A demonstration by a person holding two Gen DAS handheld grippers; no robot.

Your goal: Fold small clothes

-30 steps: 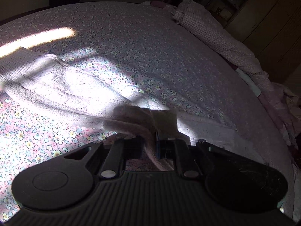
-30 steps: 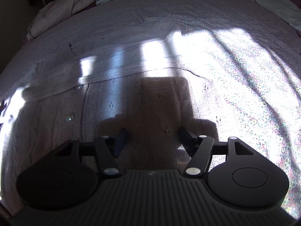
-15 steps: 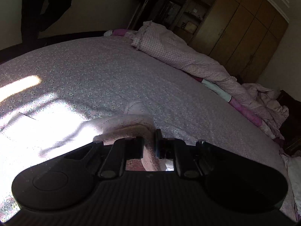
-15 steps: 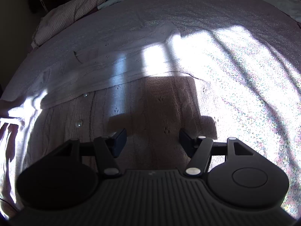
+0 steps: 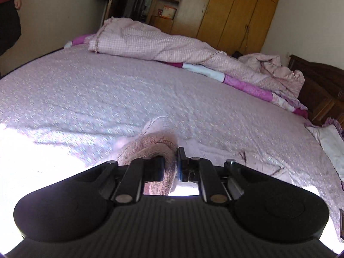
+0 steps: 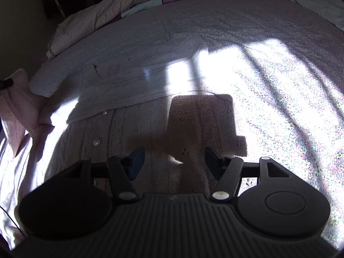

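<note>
Cardigan (image 6: pixel 137 129), a pale pink knit with small clear buttons, lies spread on the bed (image 6: pixel 279 49), partly in hard sunlight and partly in the shadow of the right gripper (image 6: pixel 174 159). That gripper hangs over the knit, tilted steeply down at it, with its jaws standing about half apart and nothing between the pads; the cloth lies below them, and whether the fingertips touch it cannot be told. One sleeve (image 6: pixel 120 71) stretches away across the flowered sheet toward the quilt (image 6: pixel 90 19) bunched at the far edge.

At the left edge of the right wrist view a fold of the same knit rises off the bed (image 6: pixel 19 107) toward a dark tip. The left wrist view shows why: the left gripper (image 5: pixel 171 164) has its jaws nearly closed on a bunched ridge of the cardigan (image 5: pixel 154 144), the cloth humped up between and over the pads. This gripper points more shallowly downward, looking across the bed toward the quilt (image 5: pixel 163 43) and a wardrobe (image 5: pixel 232 10) behind it. A person (image 5: pixel 8 10) in a red top stands at the far left.
</note>
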